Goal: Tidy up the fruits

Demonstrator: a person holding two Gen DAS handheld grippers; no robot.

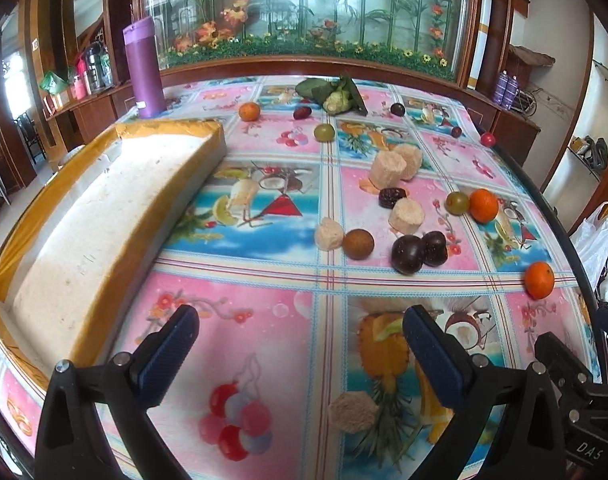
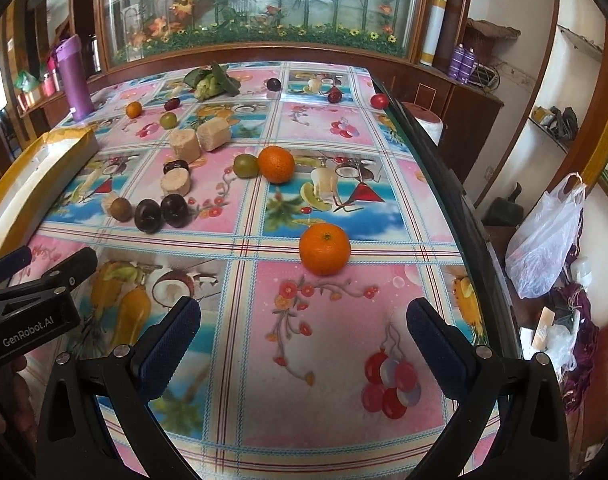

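Both tongs standing wide open, gripping nothing: left gripper (image 1: pixel 299 354) and right gripper (image 2: pixel 304 346) hovering low over the patterned tablecloth (image 2: pixel 328 320), side by side.

Risking a roll first of all. Nearest orange (image 2: pixel 324 249) sitting just ahead of the right tongs, slightly right of centre, on slick-looking plastic cloth; nudging it with one pad instead of bracketing it probably sending it rightward toward the table edge (image 2: pixel 444 184), near on that side. Squeezing too hard likely bruising the softer round fruits. Reaching past the front rank likely knocking neighbours, since two dark plums (image 1: pixel 420 250) are touching each other and a brown round fruit (image 1: pixel 358 243) is sitting just beside a pale block (image 1: pixel 328 234), all ahead of the left tongs. Crossing arms also risking a clash, the two tools being close together.

Looking scattered, fruits lying loose and well apart farther ahead: a second orange (image 2: pixel 276 164) touching a green fruit (image 2: pixel 245 165), a small orange (image 1: pixel 249 111) far ahead left, red ones near the far right edge. Foam tray (image 1: pixel 103 216) lying left of the left tongs, appearing empty, probably the destination. Nothing sorted yet, by this look.
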